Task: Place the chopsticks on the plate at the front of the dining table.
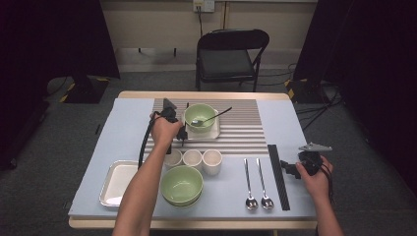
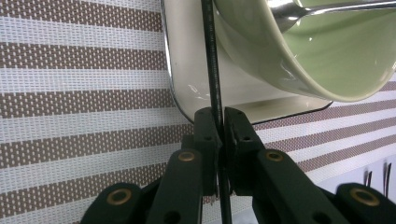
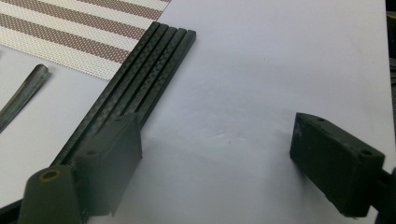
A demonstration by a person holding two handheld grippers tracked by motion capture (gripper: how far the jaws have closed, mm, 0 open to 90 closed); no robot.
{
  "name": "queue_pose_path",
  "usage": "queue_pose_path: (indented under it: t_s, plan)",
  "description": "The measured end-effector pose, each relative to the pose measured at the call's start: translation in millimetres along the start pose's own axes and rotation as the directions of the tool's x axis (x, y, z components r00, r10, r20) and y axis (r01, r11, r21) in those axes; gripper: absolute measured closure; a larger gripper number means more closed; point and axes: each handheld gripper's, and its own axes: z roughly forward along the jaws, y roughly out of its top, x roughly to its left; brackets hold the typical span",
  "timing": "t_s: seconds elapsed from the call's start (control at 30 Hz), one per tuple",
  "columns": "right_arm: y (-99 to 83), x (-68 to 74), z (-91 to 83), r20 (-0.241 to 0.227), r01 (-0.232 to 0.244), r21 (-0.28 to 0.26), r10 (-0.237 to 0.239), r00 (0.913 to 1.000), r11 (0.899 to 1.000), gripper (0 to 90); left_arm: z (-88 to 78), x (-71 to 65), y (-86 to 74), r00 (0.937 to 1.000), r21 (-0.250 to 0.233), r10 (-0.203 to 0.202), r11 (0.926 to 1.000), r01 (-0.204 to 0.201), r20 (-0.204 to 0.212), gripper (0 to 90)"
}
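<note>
My left gripper [image 1: 180,133] [image 2: 221,123] is shut on a thin black chopstick [image 2: 212,70], which stands between its pads and runs up past the left edge of a small metal tray [image 2: 187,70] [image 1: 216,132]. On that tray sits a green bowl [image 1: 199,115] [image 2: 299,60] with a spoon [image 1: 209,119] [image 2: 299,9] resting in it. My right gripper [image 1: 291,169] [image 3: 217,140] stands open low over the table at the right. Its left jaw is over the near end of a row of black chopsticks [image 1: 278,177] [image 3: 140,74], and nothing is between the jaws.
A striped placemat [image 1: 241,130] [image 2: 70,93] lies under the tray. Three white cups [image 1: 192,158] stand in a row in front of it, with stacked green bowls [image 1: 182,186] and a metal tray [image 1: 118,182] nearer me. Two spoons [image 1: 256,183] lie left of the chopsticks. A folding chair [image 1: 231,54] stands beyond the table.
</note>
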Motion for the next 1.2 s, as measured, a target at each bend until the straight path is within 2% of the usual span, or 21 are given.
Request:
queue_pose_path:
  t_s: [0.13,0.23,0.27,0.33,0.47,0.57,1.2]
  plan:
    - [0.0,0.0,0.0,0.000,0.001,-0.001,-0.001,1.0000,1.000,15.2,-0.3,0.9,-0.2,0.9997,0.013,0.026,0.9996,-0.026,-0.001,83.8]
    - [0.0,0.0,0.0,0.000,0.001,-0.001,-0.001,1.0000,1.000,15.2,0.8,-0.5,-0.7,0.9998,0.012,0.021,0.9997,-0.021,0.000,83.5]
    - [0.0,0.0,0.0,0.000,0.001,-0.001,-0.001,1.0000,1.000,15.1,0.6,0.5,-0.6,0.9992,0.022,0.041,0.9989,-0.041,-0.002,83.4]
    - [0.0,0.0,0.0,0.000,0.001,-0.001,-0.001,1.0000,1.000,15.2,2.6,-1.2,-0.8,0.9997,0.017,0.023,0.9996,-0.023,-0.006,83.3]
    - [0.0,0.1,0.0,0.001,0.000,0.000,0.000,1.0000,1.000,15.2,3.5,-1.1,-0.7,0.9995,0.028,0.032,0.9991,-0.032,-0.002,82.7]
    - [0.0,0.0,0.0,0.000,0.000,0.000,0.000,1.0000,1.000,15.2,4.2,-2.6,-1.3,0.9997,0.025,0.021,0.9995,-0.021,-0.010,81.3]
    - [0.0,0.0,0.0,0.000,0.001,-0.001,-0.001,1.0000,1.000,15.2,4.3,-3.5,-1.5,0.9998,0.019,0.016,0.9997,-0.016,-0.012,84.9]
